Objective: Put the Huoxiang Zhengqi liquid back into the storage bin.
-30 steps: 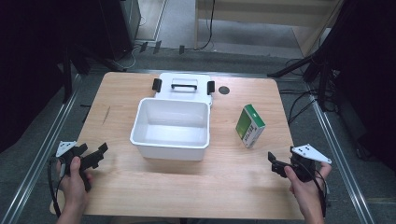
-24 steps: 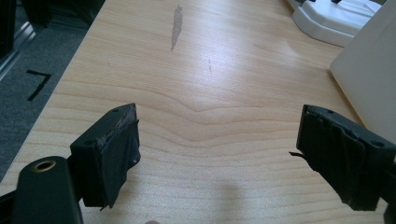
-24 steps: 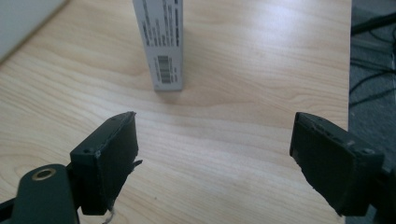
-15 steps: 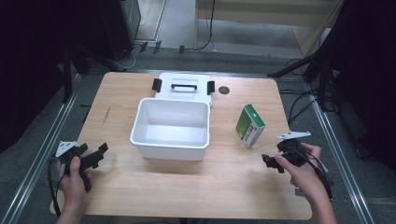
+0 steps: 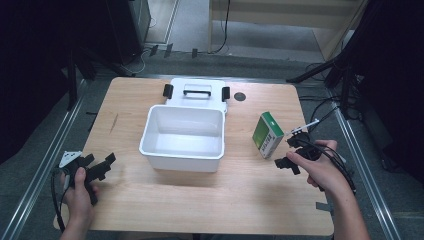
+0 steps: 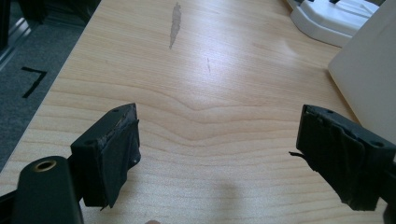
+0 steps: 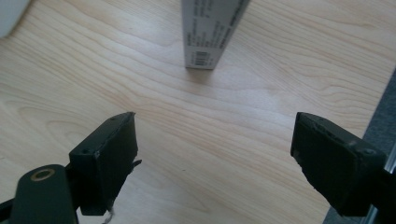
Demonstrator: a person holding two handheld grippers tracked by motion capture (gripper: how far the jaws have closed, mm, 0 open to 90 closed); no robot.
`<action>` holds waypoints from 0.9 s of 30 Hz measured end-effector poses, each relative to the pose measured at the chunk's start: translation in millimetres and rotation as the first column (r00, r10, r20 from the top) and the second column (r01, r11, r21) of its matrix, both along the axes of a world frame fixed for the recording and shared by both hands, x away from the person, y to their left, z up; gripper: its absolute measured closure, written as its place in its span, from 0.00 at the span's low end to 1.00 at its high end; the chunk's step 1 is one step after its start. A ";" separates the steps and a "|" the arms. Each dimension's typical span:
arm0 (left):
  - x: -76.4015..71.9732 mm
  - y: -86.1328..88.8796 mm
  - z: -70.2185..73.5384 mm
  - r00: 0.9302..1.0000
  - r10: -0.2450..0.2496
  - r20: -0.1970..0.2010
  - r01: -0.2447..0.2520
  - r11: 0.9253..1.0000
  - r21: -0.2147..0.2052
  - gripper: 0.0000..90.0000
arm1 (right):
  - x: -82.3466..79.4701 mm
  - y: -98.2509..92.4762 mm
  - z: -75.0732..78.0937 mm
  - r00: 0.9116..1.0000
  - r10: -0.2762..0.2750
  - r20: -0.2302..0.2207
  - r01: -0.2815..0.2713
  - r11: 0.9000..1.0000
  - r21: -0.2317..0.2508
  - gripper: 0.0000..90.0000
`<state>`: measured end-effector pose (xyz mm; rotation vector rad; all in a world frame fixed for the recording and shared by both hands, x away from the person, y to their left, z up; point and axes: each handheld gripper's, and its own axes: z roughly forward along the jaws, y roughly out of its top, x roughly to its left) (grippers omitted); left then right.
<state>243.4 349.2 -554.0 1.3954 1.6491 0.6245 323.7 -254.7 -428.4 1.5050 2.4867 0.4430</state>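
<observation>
The right gripper (image 5: 289, 152), held in the person's right hand (image 5: 320, 167) near the right edge of the light wooden table (image 5: 200, 200), has its jaws spread wide with nothing between them; they have just been opening a little further. In the right gripper view its two black pads (image 7: 112, 154) frame bare wood, and the small green and white cardboard box (image 7: 211, 30) stands ahead of them, clear of both pads, with its printed white side and barcode facing the camera. In the high view this box (image 5: 267, 135) stands upright on the table just beside the gripper's tips, not touching them, and to the right of the white rectangular plastic bin (image 5: 182, 137). The bin sits at the table's centre, open side up, with its white lid with a handle and black latches (image 5: 196, 92) lying flat directly behind it. The left gripper (image 5: 100, 167), in the left hand (image 5: 77, 192) at the near left corner, also has its jaws apart over bare wood; the bin's white wall (image 6: 369, 79) shows at the right of the left gripper view.
</observation>
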 end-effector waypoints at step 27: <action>1.1 1.9 -0.4 1.000 0.008 -0.014 -0.008 1.000 -0.011 0.16 | 57.2 40.9 39.2 0.996 0.018 -0.087 -0.022 0.999 -0.039 0.32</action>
